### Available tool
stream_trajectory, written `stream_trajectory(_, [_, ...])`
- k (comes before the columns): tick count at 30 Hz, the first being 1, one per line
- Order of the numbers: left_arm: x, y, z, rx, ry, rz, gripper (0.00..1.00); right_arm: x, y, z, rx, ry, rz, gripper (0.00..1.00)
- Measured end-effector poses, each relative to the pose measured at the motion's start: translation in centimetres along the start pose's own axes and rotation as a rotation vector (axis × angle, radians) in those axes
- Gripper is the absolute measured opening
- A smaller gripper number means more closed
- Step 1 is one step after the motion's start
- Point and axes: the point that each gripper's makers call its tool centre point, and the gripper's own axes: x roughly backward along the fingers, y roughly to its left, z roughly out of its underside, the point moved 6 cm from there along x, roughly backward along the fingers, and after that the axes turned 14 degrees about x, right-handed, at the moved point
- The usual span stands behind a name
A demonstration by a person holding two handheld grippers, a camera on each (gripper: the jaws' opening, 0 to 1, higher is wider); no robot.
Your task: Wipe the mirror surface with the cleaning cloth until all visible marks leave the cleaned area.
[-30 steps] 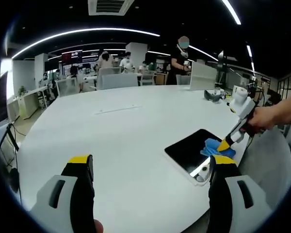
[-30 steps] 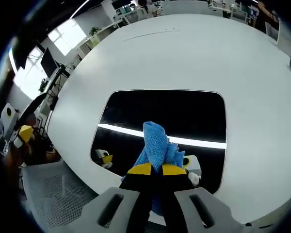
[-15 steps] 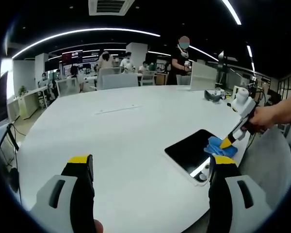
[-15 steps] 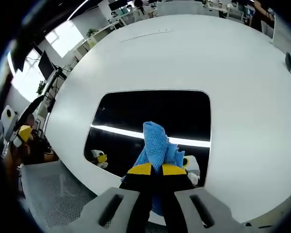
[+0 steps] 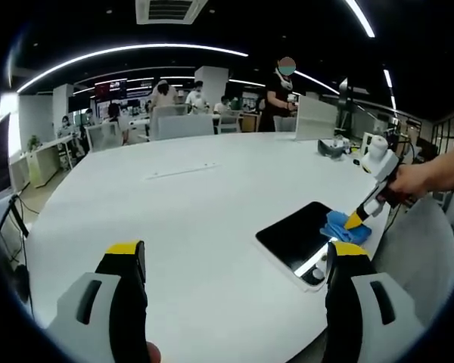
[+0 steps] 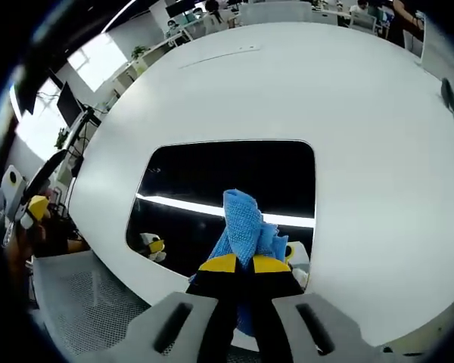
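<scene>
White round table (image 5: 197, 204) filled an open office; the left gripper (image 5: 231, 261) idled near-left, jaws wide apart. Rightward, the mirror (image 6: 234, 189) lay flat near the table's edge, and the right gripper (image 6: 238, 263) clamped the cleaning cloth (image 6: 246, 223), pressing it down to scrub.

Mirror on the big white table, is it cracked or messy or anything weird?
Nothing stands out. The mirror lies flat and whole near the table edge, with the blue cloth on it, clamped in the right tongs.
</scene>
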Motion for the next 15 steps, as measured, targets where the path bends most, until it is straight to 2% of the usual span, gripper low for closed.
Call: stream_trajectory(15, [0.0, -0.5, 0.7, 0.009, 0.010, 0.009, 0.99, -0.5, -0.8, -1.2, 0.006, 0.002, 0.019, 0.00])
